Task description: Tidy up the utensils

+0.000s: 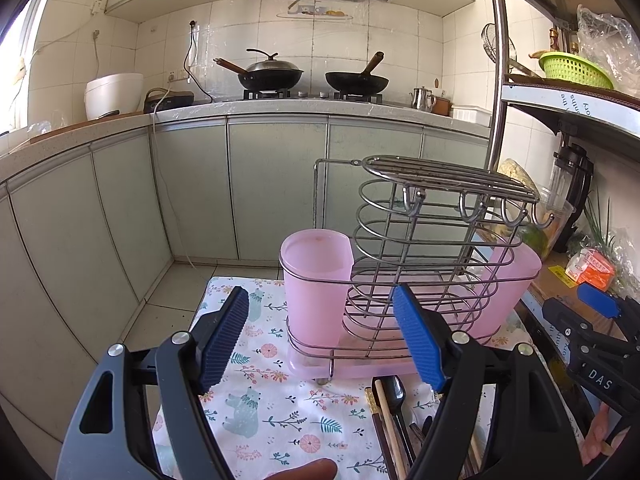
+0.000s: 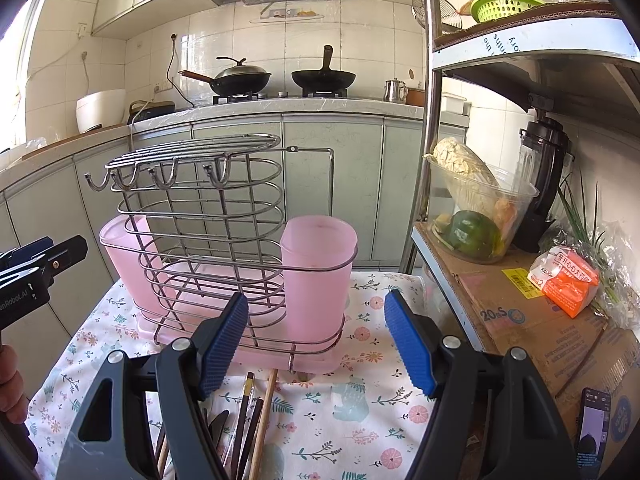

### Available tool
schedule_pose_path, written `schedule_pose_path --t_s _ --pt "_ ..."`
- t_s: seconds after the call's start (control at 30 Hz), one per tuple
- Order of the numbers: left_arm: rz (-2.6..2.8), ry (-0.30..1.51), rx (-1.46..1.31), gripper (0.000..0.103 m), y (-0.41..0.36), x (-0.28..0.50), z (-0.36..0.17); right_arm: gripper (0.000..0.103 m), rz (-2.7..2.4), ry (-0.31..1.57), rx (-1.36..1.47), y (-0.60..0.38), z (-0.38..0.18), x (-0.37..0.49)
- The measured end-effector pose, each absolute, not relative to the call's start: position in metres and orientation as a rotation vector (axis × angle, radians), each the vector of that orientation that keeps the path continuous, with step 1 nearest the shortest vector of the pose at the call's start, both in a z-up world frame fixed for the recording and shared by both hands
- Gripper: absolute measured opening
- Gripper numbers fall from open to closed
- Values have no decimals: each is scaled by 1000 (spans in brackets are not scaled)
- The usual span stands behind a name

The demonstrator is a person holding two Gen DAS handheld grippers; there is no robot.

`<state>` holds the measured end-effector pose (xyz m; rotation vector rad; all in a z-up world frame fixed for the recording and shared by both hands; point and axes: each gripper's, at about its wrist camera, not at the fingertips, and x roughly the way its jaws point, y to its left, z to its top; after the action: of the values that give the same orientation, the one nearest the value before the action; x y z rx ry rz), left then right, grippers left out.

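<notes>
A wire utensil rack with pink plastic cups stands on a floral cloth; it also shows in the right wrist view. Chopsticks and a black spoon lie on the cloth in front of the rack, and in the right wrist view too. My left gripper is open and empty, above the cloth before the rack. My right gripper is open and empty, near the rack's right pink cup. The right gripper shows at the right edge of the left wrist view.
A metal shelf unit stands at the right with a cardboard box, a plastic tub of vegetables, a blender and a green basket. Kitchen counter with two woks and a rice cooker behind.
</notes>
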<state>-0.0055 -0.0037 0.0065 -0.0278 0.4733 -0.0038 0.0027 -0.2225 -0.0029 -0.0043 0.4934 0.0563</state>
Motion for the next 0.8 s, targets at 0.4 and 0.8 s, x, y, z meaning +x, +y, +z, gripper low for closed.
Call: schedule_pose_path --t_s 0.4,0.8 --pt "-3 473 -29 75 -3 -6 6 69 55 496 0 -224 -4 3" --pt "-3 475 -31 75 -5 -6 5 69 55 497 1 -225 -6 3"
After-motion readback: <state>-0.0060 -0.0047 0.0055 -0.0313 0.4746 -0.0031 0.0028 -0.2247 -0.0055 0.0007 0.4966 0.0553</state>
